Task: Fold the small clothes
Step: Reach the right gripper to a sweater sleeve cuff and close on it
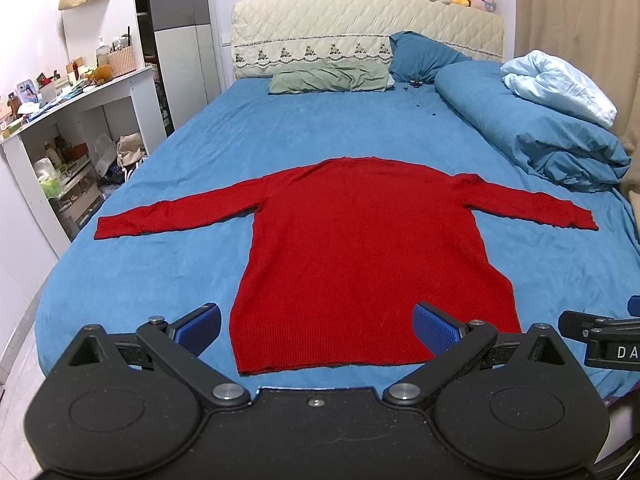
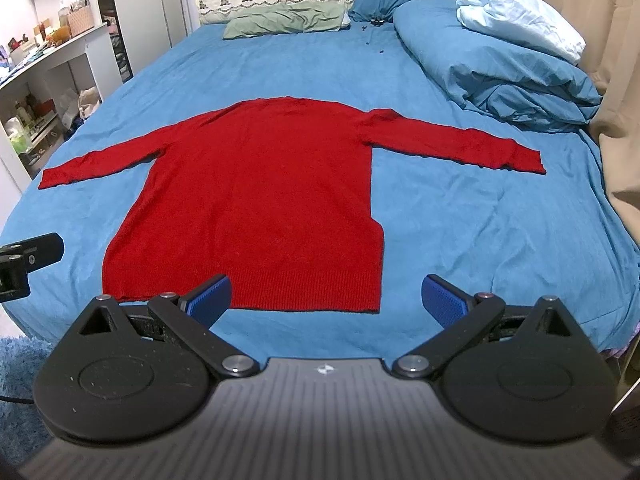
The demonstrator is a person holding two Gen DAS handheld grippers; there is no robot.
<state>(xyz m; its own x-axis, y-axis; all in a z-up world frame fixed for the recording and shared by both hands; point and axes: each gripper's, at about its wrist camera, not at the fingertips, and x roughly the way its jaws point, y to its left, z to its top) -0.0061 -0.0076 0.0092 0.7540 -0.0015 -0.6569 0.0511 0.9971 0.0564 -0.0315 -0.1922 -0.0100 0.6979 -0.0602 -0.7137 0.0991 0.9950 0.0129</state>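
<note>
A red sweater (image 1: 360, 248) lies flat on the blue bed sheet (image 1: 240, 136), hem nearest the cameras and both sleeves stretched straight out to the sides. Nothing on it is folded yet, so the task looks to be at its very start, just before the first grasp. The left gripper (image 1: 316, 326) hovers just short of the hem, fingers spread wide and empty, over the sweater's left half. The right gripper (image 2: 326, 298) hangs at the same hem toward the sweater's right corner, also wide open and holding nothing. The next move probably calls for each gripper to travel away from the hem and out to a sleeve, pinch the cuff, and bring the sleeve across the sweater's body. Thick knit may slip, so a firm pinch helps.
</note>
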